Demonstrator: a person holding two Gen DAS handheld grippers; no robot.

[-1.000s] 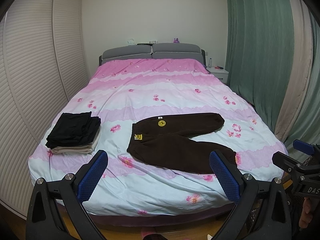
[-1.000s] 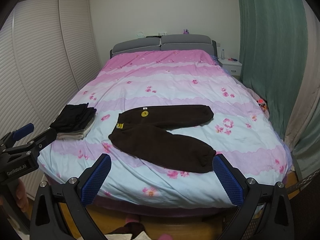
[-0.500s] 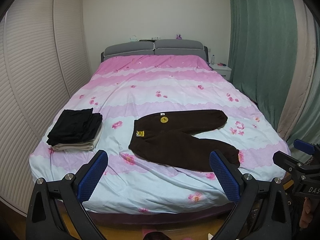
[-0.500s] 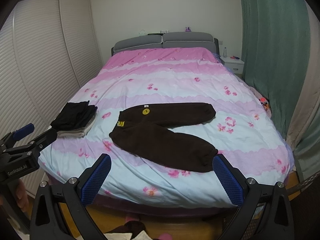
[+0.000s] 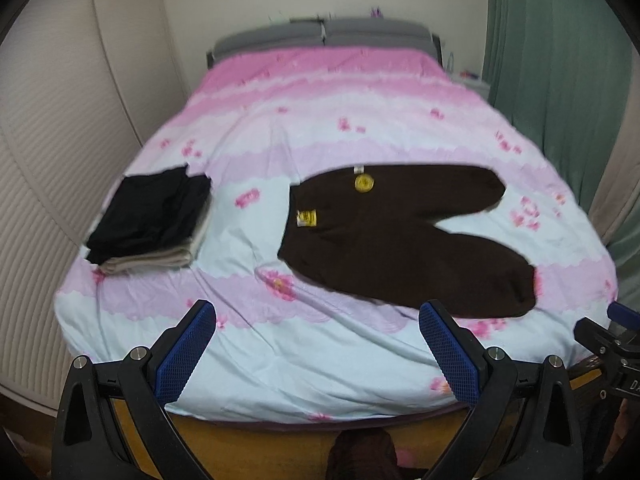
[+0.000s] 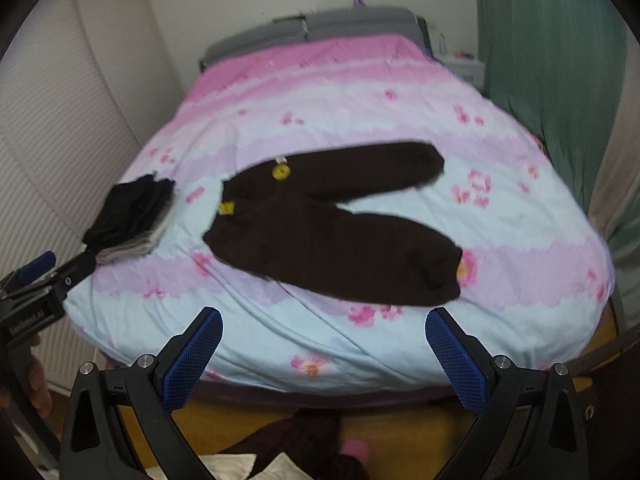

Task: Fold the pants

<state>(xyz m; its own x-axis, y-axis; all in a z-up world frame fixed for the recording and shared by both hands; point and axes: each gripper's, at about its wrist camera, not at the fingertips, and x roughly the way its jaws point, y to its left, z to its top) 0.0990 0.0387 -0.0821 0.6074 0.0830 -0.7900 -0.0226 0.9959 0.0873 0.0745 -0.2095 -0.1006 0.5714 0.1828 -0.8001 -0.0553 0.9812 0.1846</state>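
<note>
Brown fleece pants (image 5: 384, 236) lie unfolded on the pink-and-blue floral duvet (image 5: 352, 120) of the bed, near its foot edge and right of centre. At the duvet's left edge, toward the foot corner, sits a stack of folded garments (image 5: 150, 222), black pieces over a beige one; these appear finished and lie well apart from the pants. Next comes the waistband, marked by a yellow rectangular label (image 5: 306, 217) and a round yellow badge (image 5: 363, 183), which faces the left edge. Both legs run toward the right edge and splay into a V, the far leg pointing at the right edge, the near leg angling toward the foot edge, where its cuff ends close to the border. No leg is laid over the other and no crease across the length is visible, so folding is judged not yet begun: the lengthwise fold, the cross folds and any stacking remain. The left gripper (image 5: 318, 354) hangs off the foot edge with its blue-padded fingers wide apart and empty. The right gripper (image 6: 324, 358) hangs likewise, fingers spread and holding nothing, clear of the cloth. Both views are motion-blurred.
</note>
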